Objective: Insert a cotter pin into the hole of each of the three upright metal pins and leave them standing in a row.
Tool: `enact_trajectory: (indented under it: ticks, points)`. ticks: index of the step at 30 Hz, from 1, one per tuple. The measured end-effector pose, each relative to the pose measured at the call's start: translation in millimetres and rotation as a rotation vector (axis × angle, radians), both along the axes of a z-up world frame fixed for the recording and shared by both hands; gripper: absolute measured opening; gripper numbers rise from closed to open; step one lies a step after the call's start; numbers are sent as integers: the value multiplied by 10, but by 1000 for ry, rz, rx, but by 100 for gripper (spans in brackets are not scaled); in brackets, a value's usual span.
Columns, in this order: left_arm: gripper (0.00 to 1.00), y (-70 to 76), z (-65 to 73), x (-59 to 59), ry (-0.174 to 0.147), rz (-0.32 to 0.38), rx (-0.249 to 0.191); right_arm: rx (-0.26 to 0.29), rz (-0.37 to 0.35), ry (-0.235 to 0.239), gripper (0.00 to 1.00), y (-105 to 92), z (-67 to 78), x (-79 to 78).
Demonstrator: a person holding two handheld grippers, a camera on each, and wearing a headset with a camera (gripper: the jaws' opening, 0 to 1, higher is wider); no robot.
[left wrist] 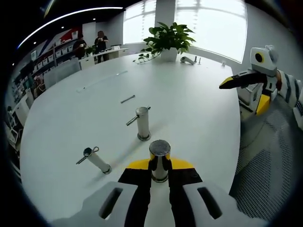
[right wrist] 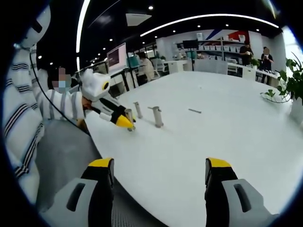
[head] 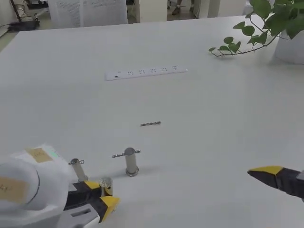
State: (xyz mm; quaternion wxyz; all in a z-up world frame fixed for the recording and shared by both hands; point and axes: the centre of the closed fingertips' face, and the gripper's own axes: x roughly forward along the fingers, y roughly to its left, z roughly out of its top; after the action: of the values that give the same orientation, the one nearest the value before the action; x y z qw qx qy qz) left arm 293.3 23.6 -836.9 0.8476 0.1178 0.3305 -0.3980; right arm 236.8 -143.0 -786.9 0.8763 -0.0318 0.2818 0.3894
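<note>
White table point(head: 213, 118) holds the loose cotter pin point(head: 150, 124), likely light, stiff and slippery, best pinched mid-shank by the right claw point(right wrist: 160, 163), jaws apart, while the left claw point(left wrist: 159, 164) clamps the bare metal pin point(left wrist: 159, 149) upright.

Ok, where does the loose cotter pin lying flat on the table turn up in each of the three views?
Head view: loose cotter pin at centre, beyond the pinned post.
Left gripper view: cotter pin upper left of centre, past the same post.
Right gripper view: cotter pin right of centre, to the right of that post.
Shared landmark: the pinned post, standing with a cotter pin through it.
</note>
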Motion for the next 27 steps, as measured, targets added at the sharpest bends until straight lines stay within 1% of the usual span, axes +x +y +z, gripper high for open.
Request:
enact_trajectory:
  ticks: [3,5,8,10,11,12,14,17,20,23,25,27]
  points:
    - [11,-22,-76,-24,-3,-22,22,-4,3,1,80,-5,-11,-2]
    - [11,-27,-94,-30,-3,-22,20,-2,1,2,80,-7,-13,-3]
    - [11,-43,-115,-33,-1,-10,6,-4,1,5,80,-10,-26,-6]
    - [11,-47,-104,-32,-10,-10,-1,-8,4,7,80,-13,-35,-12]
    - [11,-43,-102,-28,-15,-11,3,-8,4,7,80,-14,-36,-13]
    - [11,-44,-104,-13,-26,-15,7,-7,3,8,80,-15,-37,-11]
    - [11,-41,-107,-1,-24,-10,-5,-5,2,9,80,-15,-37,-12]
    - [11,-35,-106,4,-40,-17,0,-9,4,8,80,-17,-39,-11]
    - [11,-21,-109,-10,-41,-15,-2,-7,4,6,80,-14,-33,-7]
    - [11,7,-112,-34,-34,-9,-4,-9,9,7,80,-4,-37,-6]
    - [11,17,-111,-43,-42,-15,1,-11,13,7,80,3,-41,-8]
    - [11,25,-106,-52,-38,-15,0,-10,15,7,80,13,-35,-8]
